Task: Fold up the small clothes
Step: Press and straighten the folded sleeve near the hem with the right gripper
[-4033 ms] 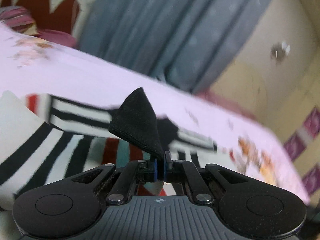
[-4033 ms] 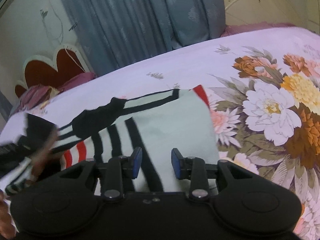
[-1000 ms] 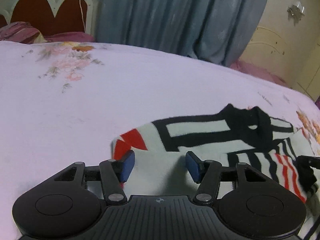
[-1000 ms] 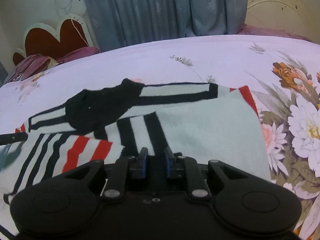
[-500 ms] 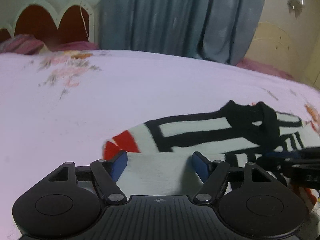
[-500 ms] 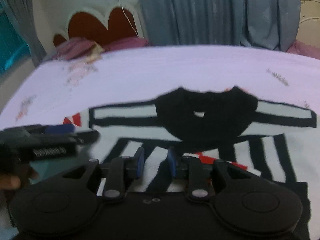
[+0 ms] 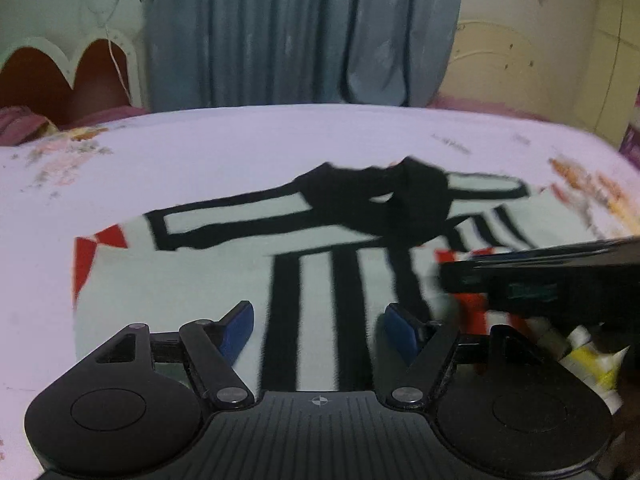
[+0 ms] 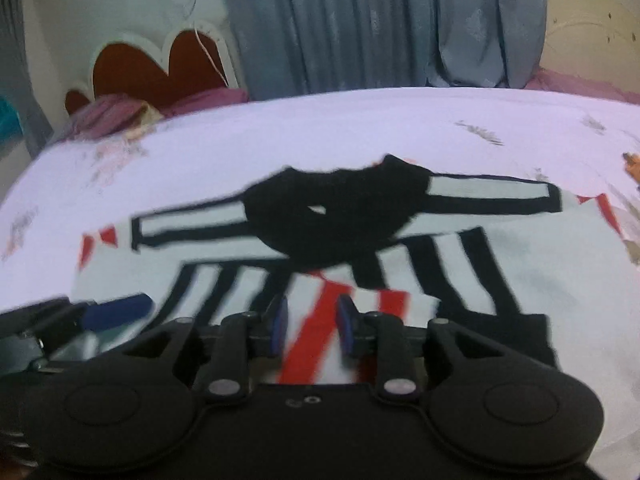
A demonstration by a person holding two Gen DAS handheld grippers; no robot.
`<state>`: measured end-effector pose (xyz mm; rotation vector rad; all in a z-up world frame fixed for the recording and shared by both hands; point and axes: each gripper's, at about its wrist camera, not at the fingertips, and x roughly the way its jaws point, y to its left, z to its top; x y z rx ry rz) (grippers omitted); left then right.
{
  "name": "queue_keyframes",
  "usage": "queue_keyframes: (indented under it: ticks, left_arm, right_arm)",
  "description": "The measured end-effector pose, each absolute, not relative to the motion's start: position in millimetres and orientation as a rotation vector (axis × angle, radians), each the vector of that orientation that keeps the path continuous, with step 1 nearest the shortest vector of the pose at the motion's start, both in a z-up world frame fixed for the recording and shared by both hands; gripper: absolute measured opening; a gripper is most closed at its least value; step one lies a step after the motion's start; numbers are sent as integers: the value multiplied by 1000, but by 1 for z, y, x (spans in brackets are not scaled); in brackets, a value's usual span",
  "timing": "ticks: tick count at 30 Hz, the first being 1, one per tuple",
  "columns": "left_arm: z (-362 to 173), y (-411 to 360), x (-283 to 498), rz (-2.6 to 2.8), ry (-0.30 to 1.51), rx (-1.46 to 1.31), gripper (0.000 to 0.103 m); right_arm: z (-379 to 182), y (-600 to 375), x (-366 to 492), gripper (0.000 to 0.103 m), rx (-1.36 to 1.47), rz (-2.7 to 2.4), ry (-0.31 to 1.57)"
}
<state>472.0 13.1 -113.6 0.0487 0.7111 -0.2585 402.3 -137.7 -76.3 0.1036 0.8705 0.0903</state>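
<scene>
The striped garment lies flat on the bed, pale with black bands, red patches and a black collar toward 12 o'clock.

From the left wrist view, the left claw stands wide open, its blue pads apart over the cloth. Its jaws have just been opening, and only the flat garment shows in the gap; the pads press on nothing. Two black stripes run from the gap toward 12 o'clock, up to the collar. The garment's red corner lies at about 10 o'clock from this claw. At 3 o'clock the right claw's black body reaches in, blurred, over the red-striped part.

From the right wrist view, the right claw is parted narrowly, its jaws having just opened a little. A red stripe of the garment shows through the gap; whether the pads touch the cloth cannot be told. The collar sits at 12 o'clock from it, and a black-edged band stretches toward 2 o'clock. The left claw's blue pad pokes in at 9 o'clock.

A grey-blue curtain hangs beyond the bed.
</scene>
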Motion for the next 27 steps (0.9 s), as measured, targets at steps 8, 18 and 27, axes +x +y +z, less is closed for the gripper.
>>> queue_keyframes:
  ticks: [8, 18, 27]
  left_arm:
    - [-113, 64, 459, -193, 713, 69, 72]
    - [-120, 50, 426, -203, 713, 68, 73]
    - [-121, 53, 424, -217, 710, 75, 73]
  right_arm:
    - [-69, -237, 372, 14, 213, -45, 868]
    - [-69, -216, 343, 24, 105, -28, 867]
    - [-69, -221, 340, 27, 127, -93, 894]
